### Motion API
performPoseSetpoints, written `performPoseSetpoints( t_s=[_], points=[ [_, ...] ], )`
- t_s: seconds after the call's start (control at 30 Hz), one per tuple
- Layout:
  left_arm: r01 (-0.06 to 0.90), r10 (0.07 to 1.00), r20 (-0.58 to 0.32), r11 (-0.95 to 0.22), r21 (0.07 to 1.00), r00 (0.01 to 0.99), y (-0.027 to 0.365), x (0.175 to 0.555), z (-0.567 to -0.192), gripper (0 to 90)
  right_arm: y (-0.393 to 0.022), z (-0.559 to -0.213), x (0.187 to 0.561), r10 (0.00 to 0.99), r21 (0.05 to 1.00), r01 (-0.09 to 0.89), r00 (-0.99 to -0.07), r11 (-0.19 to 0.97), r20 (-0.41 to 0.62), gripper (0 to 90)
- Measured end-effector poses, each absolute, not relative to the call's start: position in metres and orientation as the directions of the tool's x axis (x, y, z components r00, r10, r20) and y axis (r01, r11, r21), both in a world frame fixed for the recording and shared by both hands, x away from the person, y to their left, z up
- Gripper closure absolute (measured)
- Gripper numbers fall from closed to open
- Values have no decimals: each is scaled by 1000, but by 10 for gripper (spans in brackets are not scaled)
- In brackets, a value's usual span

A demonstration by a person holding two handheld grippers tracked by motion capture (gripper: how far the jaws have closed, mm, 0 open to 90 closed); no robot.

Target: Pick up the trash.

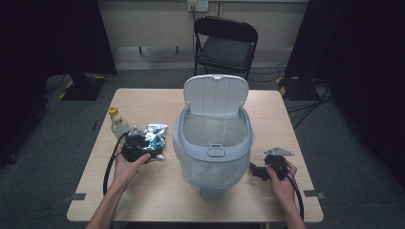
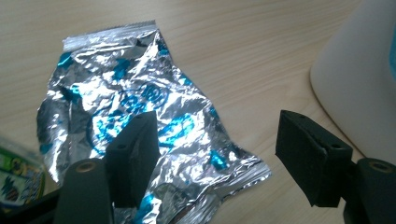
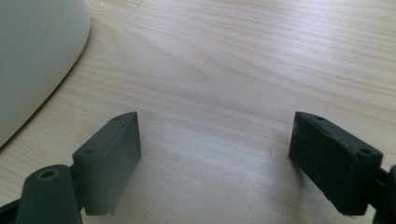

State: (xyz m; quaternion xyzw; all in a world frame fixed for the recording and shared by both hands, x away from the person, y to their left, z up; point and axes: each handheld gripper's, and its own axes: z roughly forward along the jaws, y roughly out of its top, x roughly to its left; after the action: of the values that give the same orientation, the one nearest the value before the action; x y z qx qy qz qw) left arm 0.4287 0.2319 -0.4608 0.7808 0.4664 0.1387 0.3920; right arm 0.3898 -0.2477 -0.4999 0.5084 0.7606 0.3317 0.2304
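Two forearms come in over the near edge of the bench, each hand holding a tool. Left tool is held low over a crinkled silver and blue foil packet, which lies flat near the left edge of the bench. Its jaws are apart, with nothing pinched yet: one black pad is over the foil and the other is over bare wood beside the packet's corner. Right tool is held near the right edge of the bench, and its jaws are wide apart over bare wood.

In the middle of the bench stands a white bin with its lid flipped up and a bag lining it. A small bottle with a yellow cap stands just behind the packet, toward the far left corner.

The job looks to be barely begun. The bin has been opened, but the packet has not been picked up. It is still to be pinched, lifted, carried over the rim and dropped in. The bottle may have to be put in after that.
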Motion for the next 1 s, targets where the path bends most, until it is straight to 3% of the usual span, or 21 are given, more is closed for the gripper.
performPoseSetpoints(
  t_s=[0.3,0.77,1.0],
  points=[
    [615,820,-106,-328,717,562,207,443,-454,320,-248,-500,390,926,739,620,-377,263,-13,156],
    [627,844,-52,-354,694,534,210,436,-473,369,-248,-500,390,926,739,620,-377,264,-14,156],
    [638,834,-14,-410,651,551,205,440,-484,329,-248,-500,390,926,739,620,-377,263,-13,156]
  ],
)
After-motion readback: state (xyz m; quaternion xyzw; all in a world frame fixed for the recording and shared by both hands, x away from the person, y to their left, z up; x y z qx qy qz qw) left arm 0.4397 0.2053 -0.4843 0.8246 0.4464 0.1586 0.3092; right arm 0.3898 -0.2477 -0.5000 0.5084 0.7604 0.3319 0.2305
